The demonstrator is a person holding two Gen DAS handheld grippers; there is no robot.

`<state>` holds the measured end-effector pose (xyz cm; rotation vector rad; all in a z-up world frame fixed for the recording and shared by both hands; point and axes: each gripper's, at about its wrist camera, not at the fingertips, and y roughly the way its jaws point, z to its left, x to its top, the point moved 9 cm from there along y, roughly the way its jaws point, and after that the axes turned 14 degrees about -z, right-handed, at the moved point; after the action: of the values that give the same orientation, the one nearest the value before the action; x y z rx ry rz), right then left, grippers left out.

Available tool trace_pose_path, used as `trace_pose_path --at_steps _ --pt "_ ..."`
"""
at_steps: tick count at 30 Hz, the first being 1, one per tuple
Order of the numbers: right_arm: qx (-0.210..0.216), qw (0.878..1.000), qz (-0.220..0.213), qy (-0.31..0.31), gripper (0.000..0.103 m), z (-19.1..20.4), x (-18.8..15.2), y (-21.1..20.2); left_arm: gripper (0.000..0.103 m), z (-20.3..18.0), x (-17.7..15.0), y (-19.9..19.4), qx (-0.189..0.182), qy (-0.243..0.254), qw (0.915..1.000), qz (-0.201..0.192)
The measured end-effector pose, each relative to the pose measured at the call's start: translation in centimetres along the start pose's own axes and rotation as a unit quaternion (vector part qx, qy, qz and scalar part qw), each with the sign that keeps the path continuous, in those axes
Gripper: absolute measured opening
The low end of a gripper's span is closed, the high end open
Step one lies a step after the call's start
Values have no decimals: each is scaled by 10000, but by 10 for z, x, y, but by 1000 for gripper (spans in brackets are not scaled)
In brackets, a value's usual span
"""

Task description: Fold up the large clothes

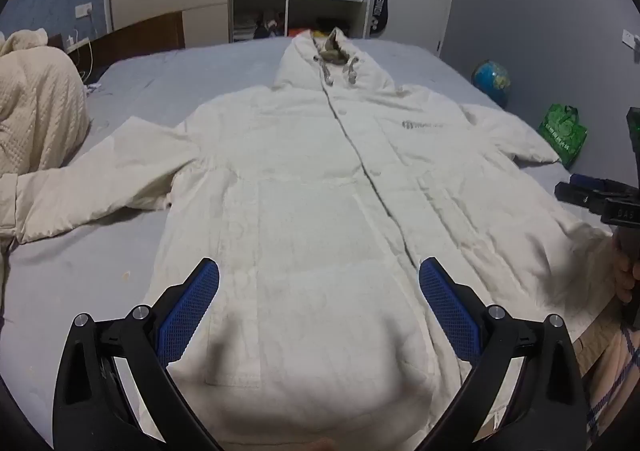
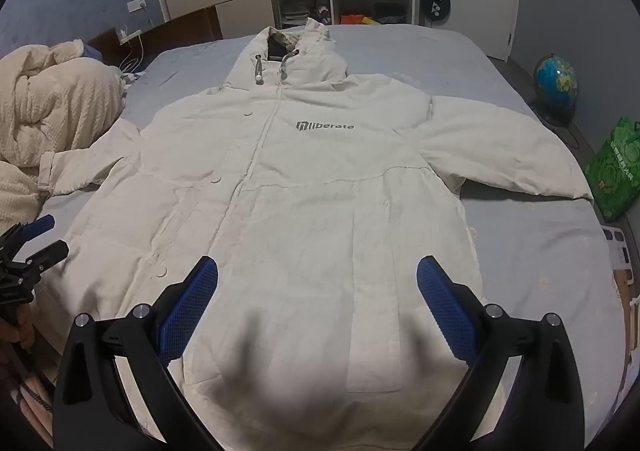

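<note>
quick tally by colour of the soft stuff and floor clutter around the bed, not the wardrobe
White: 1, the hooded coat spread flat on the bed
Cream: 1, the quilted blanket bunched at the bed's left side
Blue: 1, the globe on the floor
Green: 1, the shopping bag on the floor
Total: 4

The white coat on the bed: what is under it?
Under the white coat lies the grey bed sheet, visible all around it. Whether anything else lies beneath the coat cannot be seen, because the fabric covers that part.
</note>
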<state>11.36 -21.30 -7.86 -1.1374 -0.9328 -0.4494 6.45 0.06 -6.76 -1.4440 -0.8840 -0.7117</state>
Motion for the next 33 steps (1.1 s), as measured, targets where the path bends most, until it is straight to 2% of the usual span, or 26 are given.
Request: trace_pose_path --at_steps 9,33 --pt "23 10000 17 -30 95 -4 3 1 96 -2 -7 2 8 86 9998 185" --pt "-4 10000 40 -70 95 2 -2 2 96 1 -5 4 65 106 9998 171"
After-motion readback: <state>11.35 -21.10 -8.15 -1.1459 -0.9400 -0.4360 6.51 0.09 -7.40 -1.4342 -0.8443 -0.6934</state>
